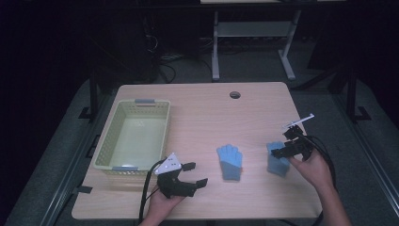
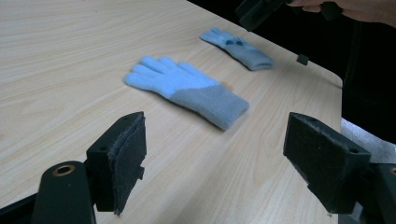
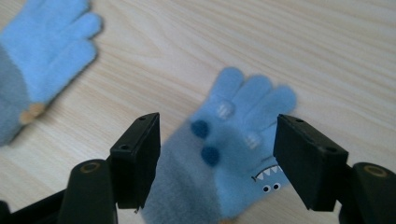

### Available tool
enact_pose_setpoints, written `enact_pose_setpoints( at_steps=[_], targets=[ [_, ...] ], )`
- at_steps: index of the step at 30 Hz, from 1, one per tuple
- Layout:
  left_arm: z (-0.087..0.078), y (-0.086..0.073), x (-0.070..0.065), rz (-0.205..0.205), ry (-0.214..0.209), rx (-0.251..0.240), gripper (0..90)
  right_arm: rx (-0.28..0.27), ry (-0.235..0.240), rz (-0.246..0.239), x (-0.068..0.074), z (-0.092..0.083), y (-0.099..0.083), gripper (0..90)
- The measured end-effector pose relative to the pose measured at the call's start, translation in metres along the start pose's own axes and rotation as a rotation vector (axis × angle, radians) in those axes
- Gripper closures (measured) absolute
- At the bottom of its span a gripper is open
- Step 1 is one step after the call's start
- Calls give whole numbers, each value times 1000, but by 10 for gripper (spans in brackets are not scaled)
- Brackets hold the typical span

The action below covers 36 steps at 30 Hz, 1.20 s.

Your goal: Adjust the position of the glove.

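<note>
Two blue knit gloves lie on the wooden table. The plain glove (image 1: 229, 162) (image 2: 187, 88) (image 3: 42, 56) lies flat near the table's middle, fingers pointing away from me. To its right lies a glove with a monster face (image 1: 277, 160) (image 2: 238, 49) (image 3: 233, 154). My right gripper (image 1: 281, 145) (image 3: 217, 149) hangs just over this face glove, open, one jaw on each side of its palm, and the pads are not pressing it. My left gripper (image 1: 198, 173) (image 2: 215, 158) rests open near the front edge, left of the plain glove, with nothing between its jaws.
A pale green plastic basket (image 1: 107, 136) stands at the table's left side, nothing visible inside it. A round cable hole (image 1: 235, 94) sits near the far edge. Bare wood lies between basket and gloves. Beyond the table are dark floor and desk legs.
</note>
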<state>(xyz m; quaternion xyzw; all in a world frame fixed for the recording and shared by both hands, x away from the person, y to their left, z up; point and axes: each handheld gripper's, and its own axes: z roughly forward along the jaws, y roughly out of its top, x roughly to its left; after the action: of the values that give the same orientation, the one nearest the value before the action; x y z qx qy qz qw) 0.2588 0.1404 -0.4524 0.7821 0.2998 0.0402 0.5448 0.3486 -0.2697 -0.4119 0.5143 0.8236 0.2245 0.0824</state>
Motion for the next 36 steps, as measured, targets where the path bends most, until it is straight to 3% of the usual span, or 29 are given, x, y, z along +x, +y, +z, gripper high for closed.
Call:
enact_pose_setpoints(
  at_steps=[7,21,36],
  targets=[
    [0,0,0,3,1,0,208,53,-7,39,-5,12,-4,358],
    [1,-1,1,-8,-2,2,208,148,-38,-1,-4,27,-7,484],
    [2,-2,1,-12,-3,11,209,151,-66,-6,0,31,-7,555]
  ],
)
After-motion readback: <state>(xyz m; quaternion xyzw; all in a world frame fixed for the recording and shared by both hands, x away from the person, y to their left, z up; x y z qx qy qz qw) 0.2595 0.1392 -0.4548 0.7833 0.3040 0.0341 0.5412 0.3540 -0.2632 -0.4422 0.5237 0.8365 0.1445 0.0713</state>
